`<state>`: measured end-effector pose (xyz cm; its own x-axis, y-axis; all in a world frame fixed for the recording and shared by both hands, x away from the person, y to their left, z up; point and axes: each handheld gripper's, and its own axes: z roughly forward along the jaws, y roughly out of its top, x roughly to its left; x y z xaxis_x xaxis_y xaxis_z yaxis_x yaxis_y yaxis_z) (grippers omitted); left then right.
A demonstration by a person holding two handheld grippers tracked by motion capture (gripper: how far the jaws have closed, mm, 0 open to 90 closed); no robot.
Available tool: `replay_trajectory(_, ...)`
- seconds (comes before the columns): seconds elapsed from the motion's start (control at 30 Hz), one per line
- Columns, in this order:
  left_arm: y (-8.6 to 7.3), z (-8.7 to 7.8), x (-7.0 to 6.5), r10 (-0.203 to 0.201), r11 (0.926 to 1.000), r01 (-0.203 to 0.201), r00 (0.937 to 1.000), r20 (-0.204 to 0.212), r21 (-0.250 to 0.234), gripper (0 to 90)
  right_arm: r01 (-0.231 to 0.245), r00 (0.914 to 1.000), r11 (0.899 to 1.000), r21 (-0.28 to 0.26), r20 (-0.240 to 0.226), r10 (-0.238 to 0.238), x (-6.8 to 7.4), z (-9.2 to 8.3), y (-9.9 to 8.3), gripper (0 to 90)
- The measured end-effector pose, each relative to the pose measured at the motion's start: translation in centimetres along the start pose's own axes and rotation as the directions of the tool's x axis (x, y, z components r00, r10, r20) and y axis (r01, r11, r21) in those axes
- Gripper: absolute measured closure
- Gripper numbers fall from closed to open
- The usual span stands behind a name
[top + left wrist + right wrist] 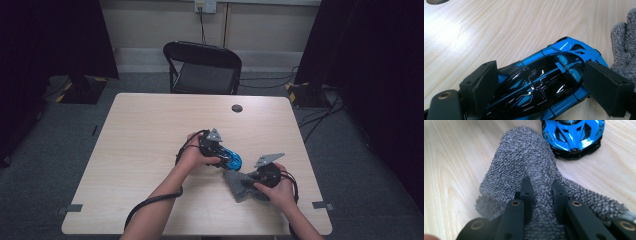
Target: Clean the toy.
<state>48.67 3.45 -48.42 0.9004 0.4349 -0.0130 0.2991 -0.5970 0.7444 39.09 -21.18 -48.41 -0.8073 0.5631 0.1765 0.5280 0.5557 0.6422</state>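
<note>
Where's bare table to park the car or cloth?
Free: the table's whole left half, and the far strip up to the round hole. Also the near-left corner, crossed only by the left cable. Crowded: near-right, where the left gripper clamps the blue car and the right gripper pinches the grey cloth, cloth almost at the car's nose.

Both bare forearms are brought in from the bottom edge of the high view and are angled inward toward each other; the left tool [227, 159] is held low by the left hand [192, 156], its grey three-cornered plate turned upward, and its two black padded jaws are seen set wide and pressed against a load; the right tool [248, 180] is gripped by the right hand [279, 191], pointed leftward, its jaws drawn close together and pinched.
</note>
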Motion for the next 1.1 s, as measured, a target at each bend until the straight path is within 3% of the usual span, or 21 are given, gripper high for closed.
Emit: replay_trajectory(1.1,0.1,0.0,0.0,0.003,0.9999,-0.003,1.0,0.0,0.013,13.1,-0.057,0.9976,0.998,-0.002,0.04,0.057,-3.8,-0.5,0.4,75.7)
